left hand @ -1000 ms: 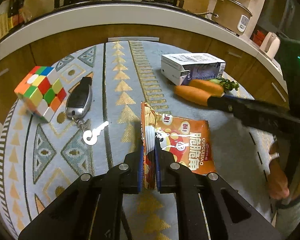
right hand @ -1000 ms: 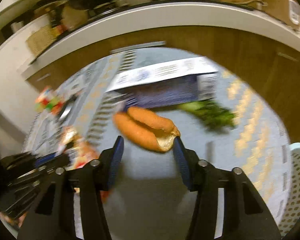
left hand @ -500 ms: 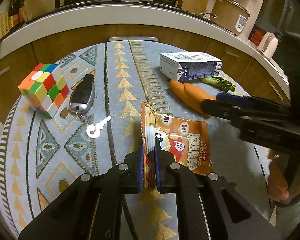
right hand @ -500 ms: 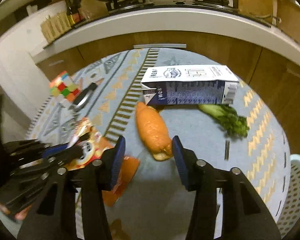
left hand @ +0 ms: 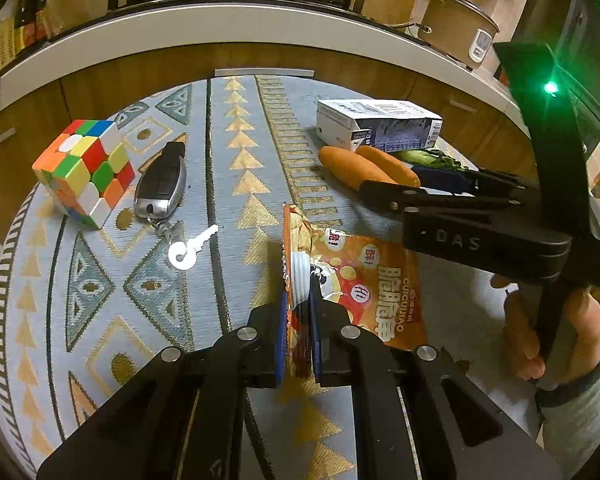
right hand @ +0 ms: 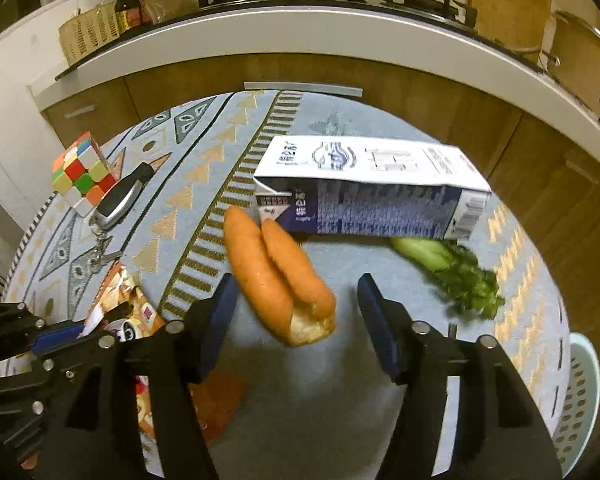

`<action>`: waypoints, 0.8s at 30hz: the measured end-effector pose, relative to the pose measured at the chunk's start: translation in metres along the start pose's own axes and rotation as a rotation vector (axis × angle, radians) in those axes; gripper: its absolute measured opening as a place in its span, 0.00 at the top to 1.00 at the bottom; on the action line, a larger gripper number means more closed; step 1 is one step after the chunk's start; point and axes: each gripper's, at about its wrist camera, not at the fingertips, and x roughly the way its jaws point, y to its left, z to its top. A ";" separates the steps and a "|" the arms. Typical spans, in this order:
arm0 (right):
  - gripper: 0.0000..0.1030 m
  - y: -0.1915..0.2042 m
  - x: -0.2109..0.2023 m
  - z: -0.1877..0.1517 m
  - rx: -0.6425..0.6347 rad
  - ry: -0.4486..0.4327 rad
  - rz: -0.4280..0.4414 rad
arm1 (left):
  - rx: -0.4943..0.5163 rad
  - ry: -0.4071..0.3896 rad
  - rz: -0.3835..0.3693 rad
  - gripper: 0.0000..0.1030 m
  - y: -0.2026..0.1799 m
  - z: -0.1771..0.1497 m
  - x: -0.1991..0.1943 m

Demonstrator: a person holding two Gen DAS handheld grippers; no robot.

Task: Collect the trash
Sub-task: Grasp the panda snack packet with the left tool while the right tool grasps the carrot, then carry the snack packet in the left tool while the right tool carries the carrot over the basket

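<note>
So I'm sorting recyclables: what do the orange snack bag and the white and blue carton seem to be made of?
The snack bag, pinched in the left tongs, looks like thin glossy plastic or foil film: it crinkles and shows a silvery inside at the torn edge. The carton looks like printed coated paperboard, with crisp folded edges and a matte surface, though any lining is hidden.

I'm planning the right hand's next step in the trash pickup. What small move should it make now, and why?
Probably ease the right gripper down and close it on the split bread roll. Its jaws have just been opening and now stand wide on either side of the roll's torn end, not pressing it. The left gripper is already shut on the snack wrapper, so it is occupied.
</note>
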 end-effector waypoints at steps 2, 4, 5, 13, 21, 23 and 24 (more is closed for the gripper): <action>0.43 0.003 0.005 0.001 -0.016 0.009 0.008 | -0.001 0.001 -0.002 0.93 0.000 0.000 0.001; 0.55 0.009 0.009 0.001 -0.039 0.016 0.003 | -0.002 0.000 -0.004 0.93 -0.001 0.000 -0.001; 0.58 0.013 0.010 0.001 -0.057 0.016 -0.016 | -0.002 -0.001 -0.005 0.93 -0.002 0.001 -0.001; 0.78 0.006 -0.034 -0.010 -0.007 -0.065 0.042 | 0.030 -0.029 -0.063 0.93 -0.019 0.002 -0.018; 0.78 -0.029 -0.107 -0.027 0.101 -0.196 0.004 | 0.109 -0.082 -0.099 0.93 -0.056 0.005 -0.037; 0.78 -0.039 -0.125 -0.033 0.125 -0.224 -0.015 | 0.129 -0.094 -0.102 0.93 -0.068 0.007 -0.041; 0.78 -0.045 -0.134 -0.036 0.136 -0.238 -0.029 | 0.140 -0.100 -0.104 0.93 -0.075 0.009 -0.043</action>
